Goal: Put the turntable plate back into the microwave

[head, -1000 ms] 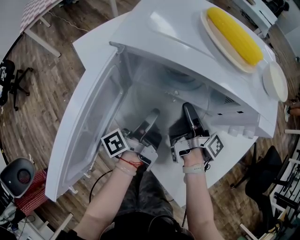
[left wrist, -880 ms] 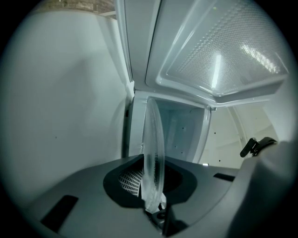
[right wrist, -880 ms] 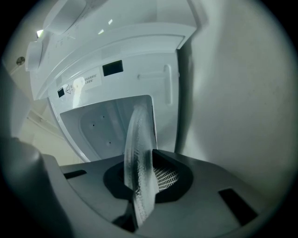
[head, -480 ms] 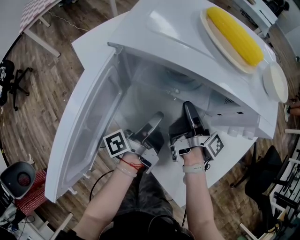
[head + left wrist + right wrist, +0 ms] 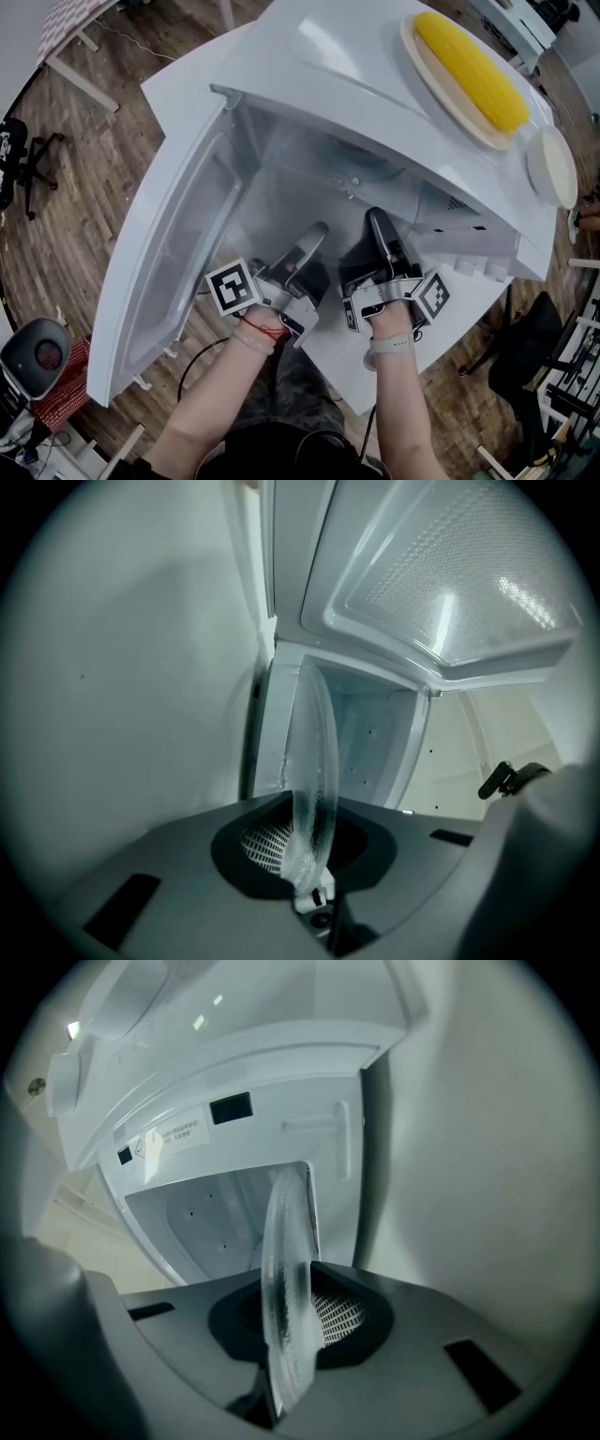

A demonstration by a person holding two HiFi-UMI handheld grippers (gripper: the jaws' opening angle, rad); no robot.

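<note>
Firmly clamped the glass turntable plate point(image 5: 314, 761) by its rim in left gripper point(image 5: 302, 251) and right gripper point(image 5: 380, 239) at the mouth of the open microwave point(image 5: 356, 66) (label point(image 5: 169, 1136) print unreadable); on top, corn point(image 5: 469, 70) on a dish point(image 5: 429, 67).

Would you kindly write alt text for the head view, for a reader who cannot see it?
Seen from above, the left gripper and right gripper each clamp the near edge of a clear glass turntable plate, holding it at the mouth of a white microwave whose door stands open at left. A corn cob lies on a dish on top.
</note>
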